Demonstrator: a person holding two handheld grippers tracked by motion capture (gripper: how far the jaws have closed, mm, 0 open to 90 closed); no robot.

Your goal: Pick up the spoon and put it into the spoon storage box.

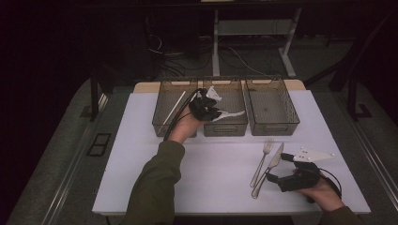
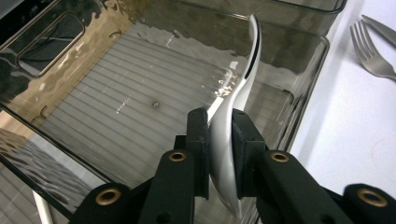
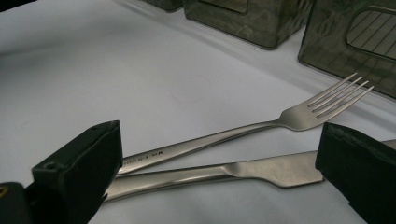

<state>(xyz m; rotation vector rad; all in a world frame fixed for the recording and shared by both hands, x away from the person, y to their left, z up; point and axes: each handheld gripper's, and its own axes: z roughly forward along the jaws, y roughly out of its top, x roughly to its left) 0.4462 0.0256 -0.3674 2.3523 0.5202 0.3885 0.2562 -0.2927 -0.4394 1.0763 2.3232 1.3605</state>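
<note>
— What is the left gripper (image 2: 219, 154) carrying?

— A spoon (image 2: 233, 112), clenched by its bowl between the two black jaws. The handle rises away from the gripper and curves above the ribbed floor of the middle bin (image 2: 116, 93), a smoky see-through box with a cut-out grip at its end.

— Where does that sit on the desk (image 1: 141, 154)?

— At the far edge of the white desk, three such bins stand side by side. From the high view, the left gripper (image 1: 205, 107) hangs over the middle bin (image 1: 225, 126), the forearm in a green sleeve (image 1: 155, 183) reaching up from the near edge. The left bin (image 1: 162, 119) holds a white stick (image 1: 174, 107) lying on a slant; the right bin (image 1: 281, 126) stands just beside the middle one.

— And the other hand?

— The right gripper (image 1: 274, 164) rests low at the near right of the desk, its jaws spread wide and grasping nothing. In its own view the right gripper (image 3: 219, 168) straddles a fork (image 3: 261, 128) and a knife (image 3: 243, 173), which lie flat, side by side and nearly touching, tines and blade pointing toward the bins.

— Are the fork and knife near the spoon?

— Well apart. The fork (image 1: 263, 159) and knife (image 1: 271, 161) lie on the bare desk in front of the right bin, while the spoon is held over the middle one.
</note>
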